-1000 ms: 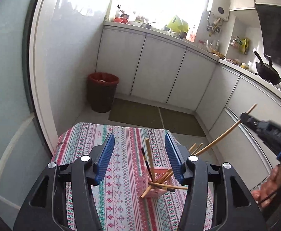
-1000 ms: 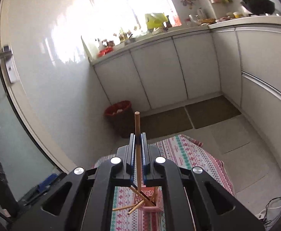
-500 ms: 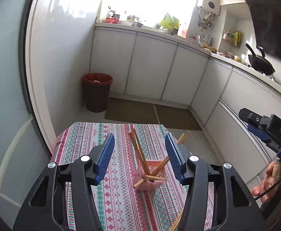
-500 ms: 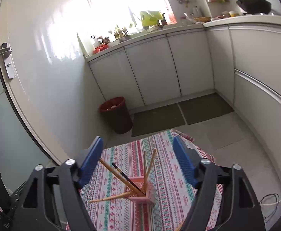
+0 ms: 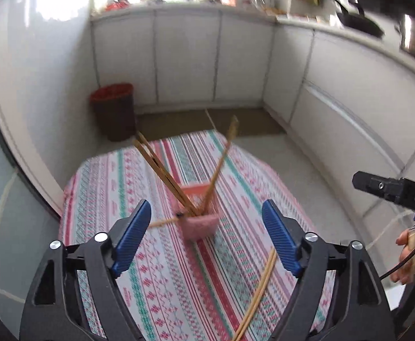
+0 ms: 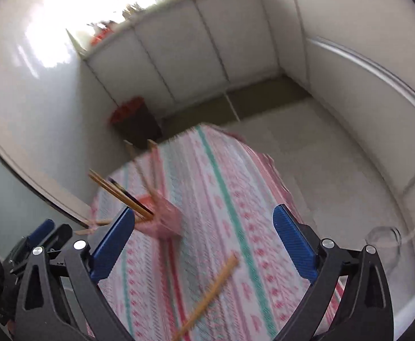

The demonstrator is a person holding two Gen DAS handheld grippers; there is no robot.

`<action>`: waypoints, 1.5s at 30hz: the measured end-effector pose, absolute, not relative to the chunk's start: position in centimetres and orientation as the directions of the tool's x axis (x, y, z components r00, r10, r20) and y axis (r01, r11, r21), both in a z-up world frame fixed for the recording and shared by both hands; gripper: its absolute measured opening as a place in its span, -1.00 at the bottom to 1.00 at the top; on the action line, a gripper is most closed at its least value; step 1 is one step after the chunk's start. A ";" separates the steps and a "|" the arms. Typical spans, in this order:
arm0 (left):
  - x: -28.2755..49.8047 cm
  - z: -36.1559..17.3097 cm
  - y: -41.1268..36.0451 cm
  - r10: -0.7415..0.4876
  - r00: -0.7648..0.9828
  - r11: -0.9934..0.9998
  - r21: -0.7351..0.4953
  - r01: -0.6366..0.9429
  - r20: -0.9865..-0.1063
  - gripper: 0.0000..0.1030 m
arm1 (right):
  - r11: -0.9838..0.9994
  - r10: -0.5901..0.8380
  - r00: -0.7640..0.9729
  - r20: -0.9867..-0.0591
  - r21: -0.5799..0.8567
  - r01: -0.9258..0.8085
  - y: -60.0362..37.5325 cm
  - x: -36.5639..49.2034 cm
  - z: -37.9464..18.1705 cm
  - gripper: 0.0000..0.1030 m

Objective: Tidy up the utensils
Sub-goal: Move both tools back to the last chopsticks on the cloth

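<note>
A pink utensil holder [image 5: 200,221] stands on the patterned tablecloth [image 5: 156,284], with several wooden chopsticks [image 5: 162,170] leaning out of it. It also shows, blurred, in the right wrist view [image 6: 162,221]. A loose wooden chopstick [image 5: 257,292] lies on the cloth near me, also in the right wrist view [image 6: 207,295]. My left gripper [image 5: 206,238] is open and empty above the cloth, facing the holder. My right gripper [image 6: 203,241] is open and empty, to the right of the holder.
A red-lined trash bin [image 5: 113,110] stands on the floor beyond the table, by white cabinets [image 5: 184,59]. Dark floor mats [image 5: 204,122] lie in front of them. The right gripper's body [image 5: 392,190] shows at the right of the left wrist view.
My right gripper opened and let go of the chopstick, which now stands in the holder. Both grippers have tilted down and moved closer to the table; a loose chopstick has come into view.
</note>
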State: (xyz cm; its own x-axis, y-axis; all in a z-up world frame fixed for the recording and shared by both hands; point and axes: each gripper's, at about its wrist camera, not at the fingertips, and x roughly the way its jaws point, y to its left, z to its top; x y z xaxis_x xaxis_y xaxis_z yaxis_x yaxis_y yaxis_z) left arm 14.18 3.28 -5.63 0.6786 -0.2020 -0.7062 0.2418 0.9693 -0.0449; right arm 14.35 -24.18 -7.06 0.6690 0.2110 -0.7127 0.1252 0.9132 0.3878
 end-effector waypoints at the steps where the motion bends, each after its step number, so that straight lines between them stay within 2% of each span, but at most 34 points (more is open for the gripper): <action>1: 14.4 -6.4 2.6 -0.202 0.657 0.966 -0.039 0.254 -0.726 0.59 | 0.911 0.210 0.650 -0.730 0.387 0.140 -24.7 14.2 -7.7 0.84; 4: 15.4 -9.3 0.7 -0.196 0.575 0.957 -0.027 0.290 -0.794 0.74 | 0.902 0.214 0.593 -0.776 0.390 0.185 -25.9 13.9 -9.6 0.84; 10: 17.9 -16.8 -3.0 -0.207 0.327 0.936 -0.090 0.340 -0.922 0.77 | 0.825 0.281 0.535 -0.797 0.485 0.289 -29.3 13.1 -12.3 0.84; 13: 19.1 -20.3 -4.7 -0.200 0.235 0.936 -0.115 0.332 -0.951 0.77 | 0.781 0.330 0.519 -0.789 0.537 0.320 -30.5 13.0 -13.3 0.84; 18: 20.9 -23.8 -7.4 -0.182 0.159 0.942 -0.125 0.313 -0.970 0.75 | 0.770 0.334 0.496 -0.802 0.535 0.347 -31.5 13.1 -14.2 0.84; 25: 22.3 -26.5 -8.9 -0.135 0.112 0.946 -0.095 0.311 -0.984 0.63 | 0.715 0.415 0.455 -0.788 0.592 0.372 -32.4 13.5 -15.8 0.84; 29: 22.9 -27.5 -9.1 -0.122 0.100 0.948 -0.086 0.308 -0.988 0.50 | 0.711 0.423 0.445 -0.789 0.594 0.377 -32.4 13.6 -16.2 0.84; 33: 22.8 -28.2 -8.3 -0.120 0.099 0.948 -0.084 0.306 -0.988 0.45 | 0.709 0.432 0.431 -0.793 0.593 0.382 -32.2 13.7 -16.7 0.84; 37: 22.7 -28.1 -7.5 -0.122 0.100 0.946 -0.085 0.312 -0.988 0.35 | 0.694 0.447 0.418 -0.791 0.601 0.396 -32.4 13.8 -17.3 0.84; 45: 23.0 -26.8 -5.8 -0.165 0.109 0.945 -0.125 0.302 -0.980 0.32 | 0.691 0.458 0.409 -0.789 0.605 0.395 -32.1 13.9 -17.6 0.84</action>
State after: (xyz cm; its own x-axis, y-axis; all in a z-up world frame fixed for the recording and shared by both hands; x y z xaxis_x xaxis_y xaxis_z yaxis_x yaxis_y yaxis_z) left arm 22.97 -5.83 -26.84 0.1090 -0.1646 -0.9803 0.3023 0.9450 -0.1251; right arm 13.90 -32.13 -17.65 0.4088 0.4579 -0.7894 0.3954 0.6908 0.6054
